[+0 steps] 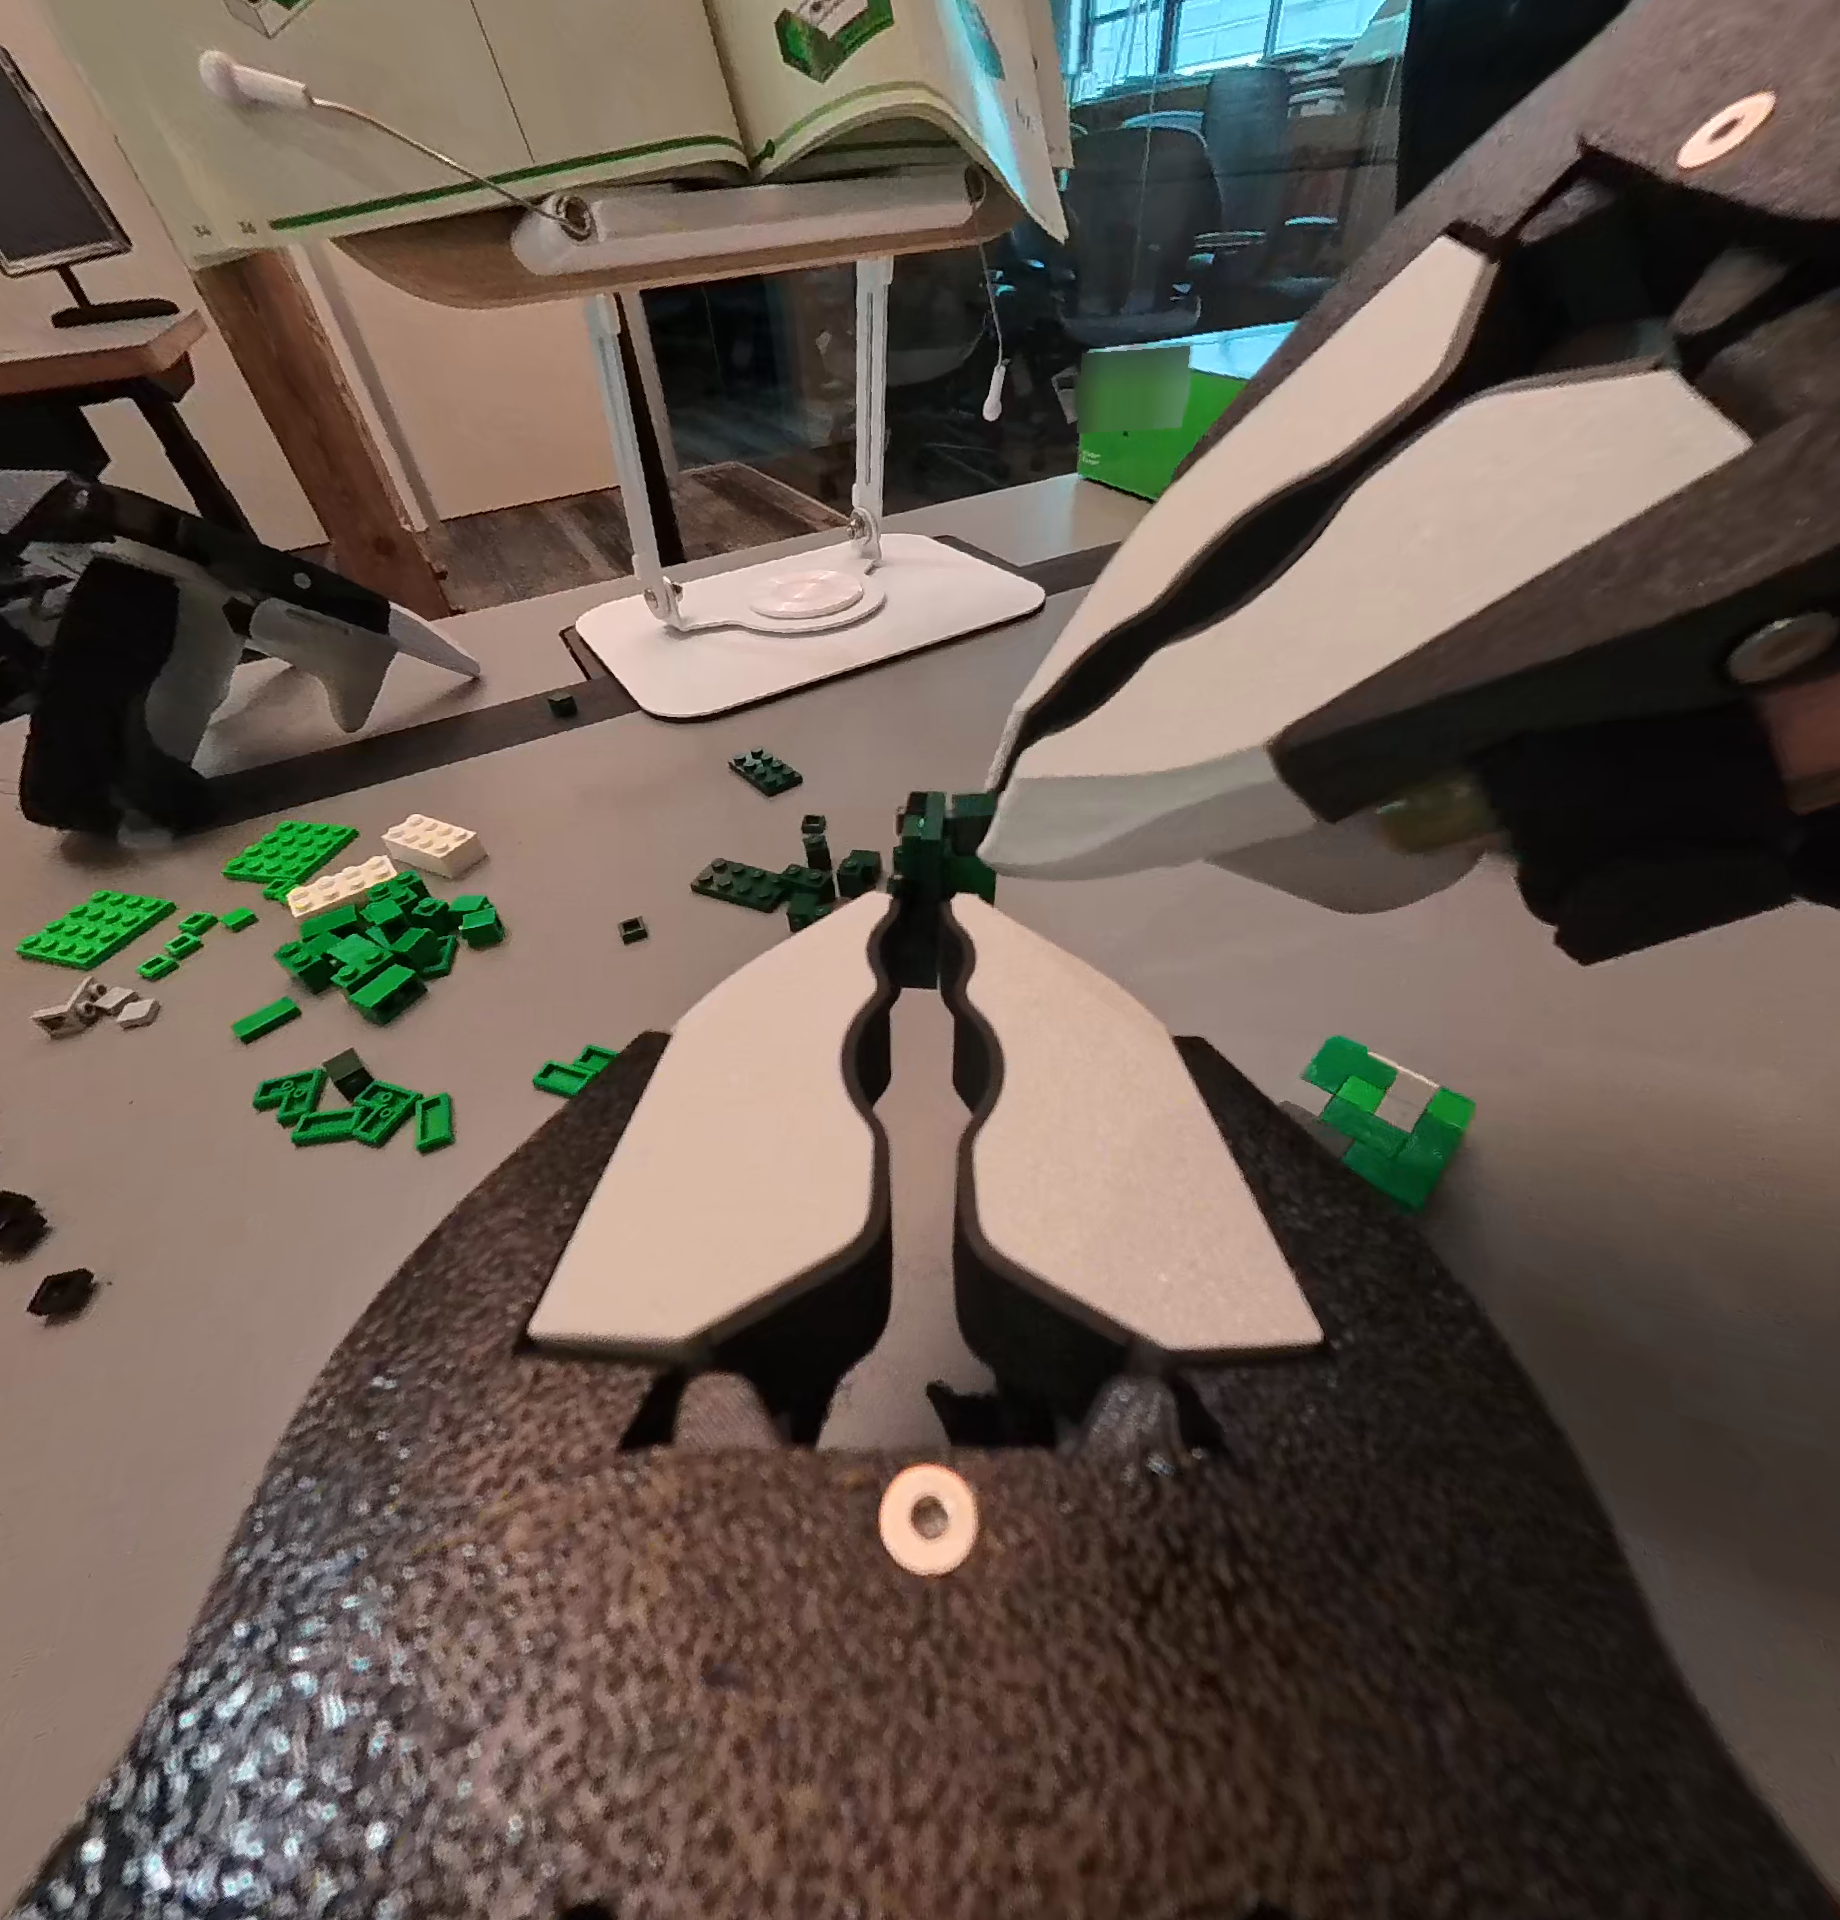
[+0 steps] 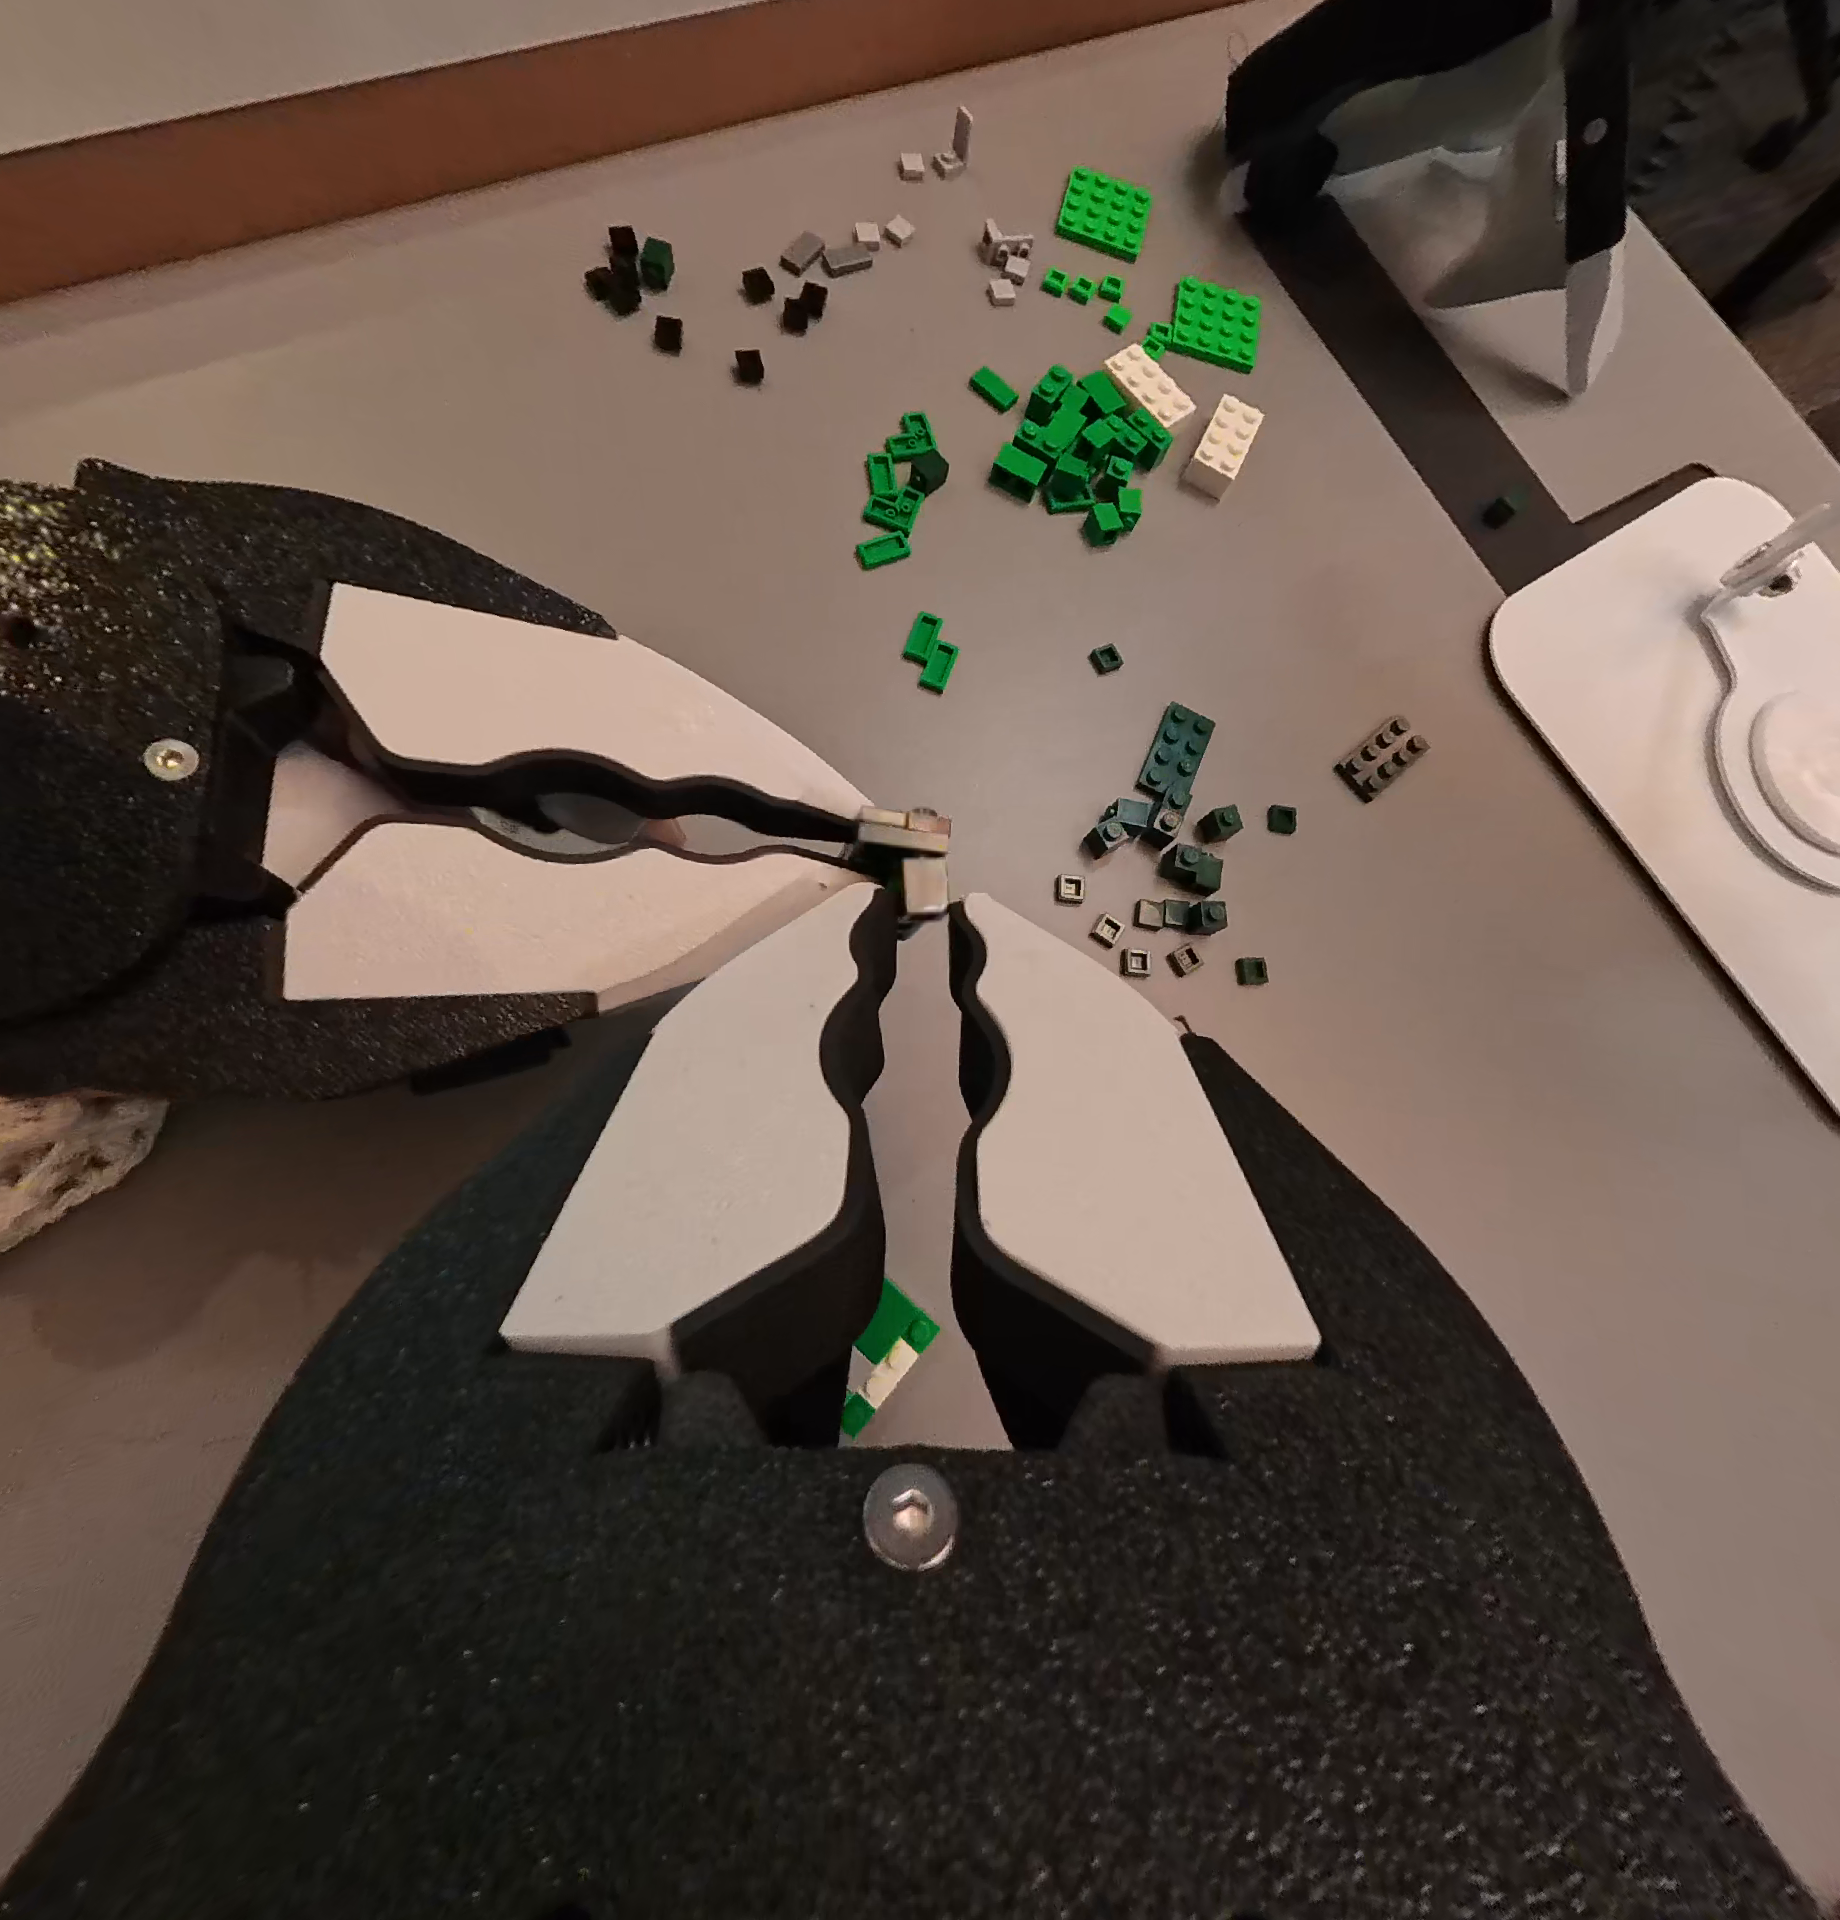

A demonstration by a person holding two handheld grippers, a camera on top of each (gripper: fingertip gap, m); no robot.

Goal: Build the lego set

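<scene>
My left gripper (image 1: 916, 920) is shut on a small dark green lego assembly (image 1: 931, 857) and holds it above the grey table (image 1: 999, 1039). My right gripper (image 1: 991, 831) comes in from the upper right with its tips against the assembly's right side. In the right wrist view, my right gripper (image 2: 918, 906) is closed on a small piece (image 2: 924, 888) at the end of the assembly (image 2: 900, 831). There the left gripper (image 2: 862, 836) holds the assembly from the left. A light green and white sub-build (image 1: 1389, 1122) lies on the table to the right, and also shows in the right wrist view (image 2: 890, 1351).
A pile of green bricks (image 1: 386, 945) (image 2: 1082, 447), white bricks (image 1: 433, 842), green plates (image 1: 290, 850), dark green pieces (image 1: 770, 883) (image 2: 1165, 821) and black pieces (image 2: 677, 291) lie on the table. A booklet stand's white base (image 1: 812, 634) (image 2: 1674, 779) stands at the back. An idle gripper (image 1: 168, 665) rests far left. Left and right tips are no more than a few centimetres apart.
</scene>
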